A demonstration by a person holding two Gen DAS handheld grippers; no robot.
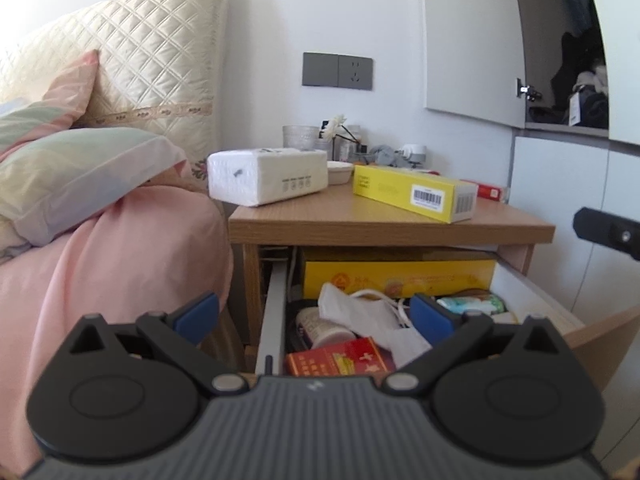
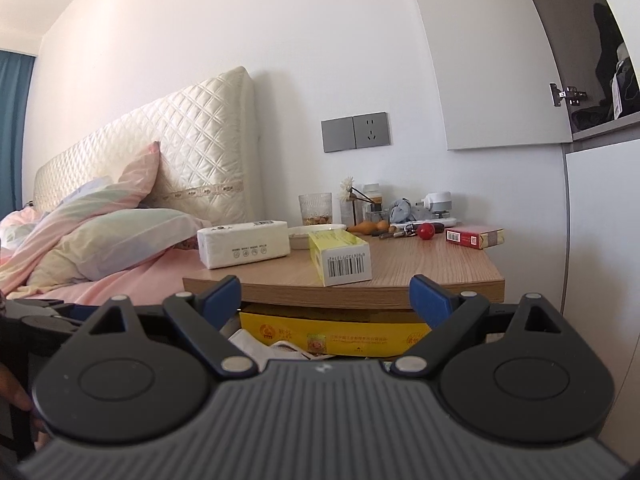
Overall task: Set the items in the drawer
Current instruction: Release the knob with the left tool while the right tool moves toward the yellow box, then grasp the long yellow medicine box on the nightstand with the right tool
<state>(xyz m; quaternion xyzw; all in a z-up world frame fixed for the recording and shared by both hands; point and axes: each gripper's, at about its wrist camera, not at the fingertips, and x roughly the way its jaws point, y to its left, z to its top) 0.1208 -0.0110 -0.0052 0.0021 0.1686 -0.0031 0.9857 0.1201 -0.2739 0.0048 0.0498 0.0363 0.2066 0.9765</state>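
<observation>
cream diamond-quilted headboard (image 2: 180,152), pink bedding (image 1: 120,248), pastel-striped pillow (image 1: 80,176). light woodgrain nightstand (image 2: 420,268) carries a white tissue pack (image 2: 243,249), a yellow box (image 1: 412,192) with black barcode, a red ball (image 2: 426,231). grey wall socket (image 2: 355,131).

nightstand (image 2: 420,268) | tissue pack (image 2: 243,249) | yellow box (image 2: 340,256) | cigarette pack (image 2: 474,237)

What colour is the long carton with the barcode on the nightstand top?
Yellow, with a white barcoded end: the long carton on the wooden nightstand. Clearest in the left wrist view.
</observation>
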